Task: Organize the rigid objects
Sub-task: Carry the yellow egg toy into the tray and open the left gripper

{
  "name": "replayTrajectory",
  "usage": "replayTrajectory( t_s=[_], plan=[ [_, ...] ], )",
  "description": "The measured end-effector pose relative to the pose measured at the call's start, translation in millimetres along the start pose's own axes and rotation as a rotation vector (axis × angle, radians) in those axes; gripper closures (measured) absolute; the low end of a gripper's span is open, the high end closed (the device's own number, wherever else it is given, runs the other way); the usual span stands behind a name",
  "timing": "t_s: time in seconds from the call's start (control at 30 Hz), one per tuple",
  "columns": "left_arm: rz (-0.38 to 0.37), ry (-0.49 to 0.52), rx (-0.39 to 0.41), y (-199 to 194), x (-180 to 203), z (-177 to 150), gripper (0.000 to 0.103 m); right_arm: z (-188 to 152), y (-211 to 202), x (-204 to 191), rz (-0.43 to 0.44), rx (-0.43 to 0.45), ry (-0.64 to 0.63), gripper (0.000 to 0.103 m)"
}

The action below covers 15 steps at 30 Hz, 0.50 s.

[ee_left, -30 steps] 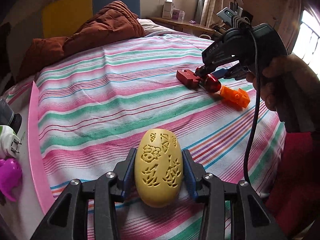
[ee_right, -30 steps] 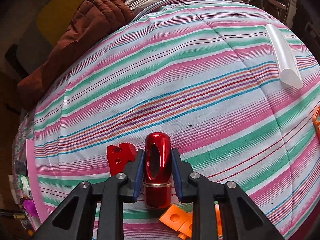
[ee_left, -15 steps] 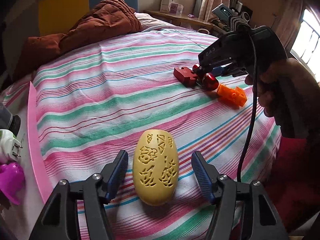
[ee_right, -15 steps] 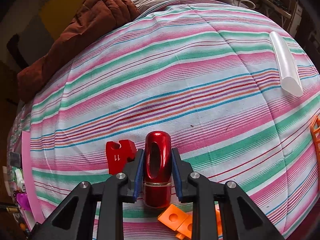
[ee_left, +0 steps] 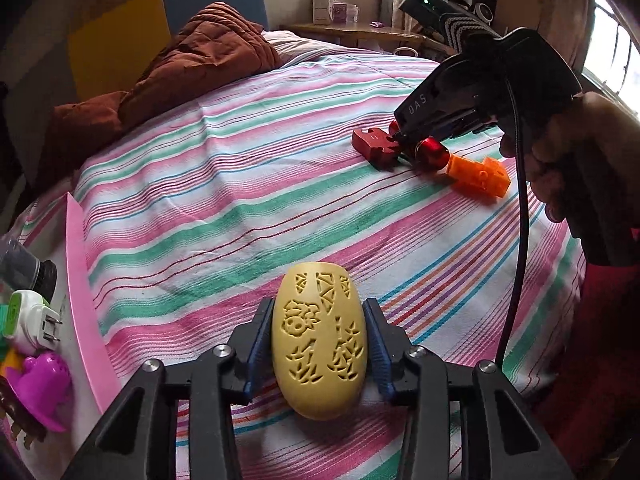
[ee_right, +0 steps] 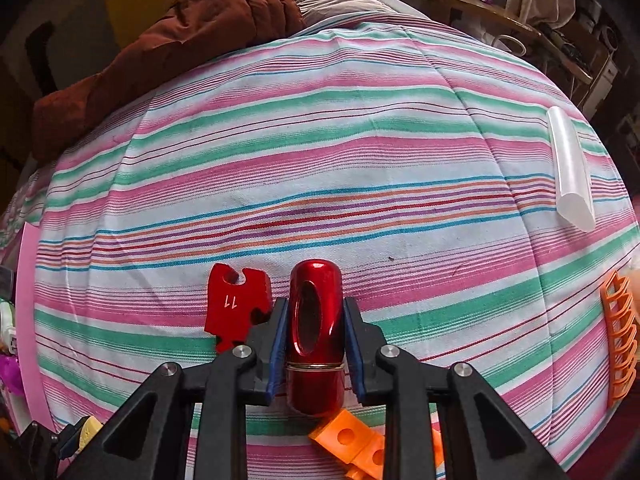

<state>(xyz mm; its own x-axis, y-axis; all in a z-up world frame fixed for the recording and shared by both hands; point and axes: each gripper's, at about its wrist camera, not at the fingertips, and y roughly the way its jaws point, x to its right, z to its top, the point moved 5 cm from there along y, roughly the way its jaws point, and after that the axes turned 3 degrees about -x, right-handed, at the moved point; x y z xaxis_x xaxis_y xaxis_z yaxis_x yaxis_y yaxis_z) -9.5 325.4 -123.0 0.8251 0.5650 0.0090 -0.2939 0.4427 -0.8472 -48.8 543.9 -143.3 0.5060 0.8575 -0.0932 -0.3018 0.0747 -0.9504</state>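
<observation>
A yellow carved oval [ee_left: 320, 364] lies on the striped bedspread [ee_left: 240, 184], close in the left wrist view. My left gripper [ee_left: 318, 312] has its jaws closing, and both blue pads press on the oval's sides. Farther right, my right gripper [ee_right: 315, 308] is shut on a shiny red metal cylinder [ee_right: 316, 384], which points steeply down at the bed. A flat red puzzle-shaped block [ee_right: 234, 304] marked 11 lies just left of the cylinder. An orange block [ee_right: 352, 444] with holes sits right under it. A hand holds the right gripper [ee_left: 412, 140].
A pink tray edge [ee_left: 82, 288] runs along the left, with a white plug [ee_left: 28, 320] and a purple toy [ee_left: 36, 384] beyond it. A translucent white tube [ee_right: 570, 168] and an orange rack [ee_right: 620, 336] lie at the right. A brown quilt [ee_left: 180, 64] is heaped at the back.
My left gripper opened away from the yellow oval and has closed on it again. The right gripper kept its grip on the red cylinder and rolled slightly.
</observation>
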Motion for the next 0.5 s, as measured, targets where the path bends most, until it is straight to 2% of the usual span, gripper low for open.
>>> replayTrajectory(
  t_s=[0.1, 0.23, 0.5],
  plan=[
    [0.005, -0.026, 0.002, -1, -3, 2, 0.059, 2, 0, 2, 0.018, 0.000, 0.015, 0.077],
    [0.014, -0.061, 0.003, -5, -4, 3, 0.059, 0, 0, -4, -0.021, 0.018, -0.034, 0.077],
    [0.000, -0.093, 0.083, -47, 0, 12, 0.059, -3, -3, -10, -0.070, 0.055, -0.100, 0.078]
  ],
)
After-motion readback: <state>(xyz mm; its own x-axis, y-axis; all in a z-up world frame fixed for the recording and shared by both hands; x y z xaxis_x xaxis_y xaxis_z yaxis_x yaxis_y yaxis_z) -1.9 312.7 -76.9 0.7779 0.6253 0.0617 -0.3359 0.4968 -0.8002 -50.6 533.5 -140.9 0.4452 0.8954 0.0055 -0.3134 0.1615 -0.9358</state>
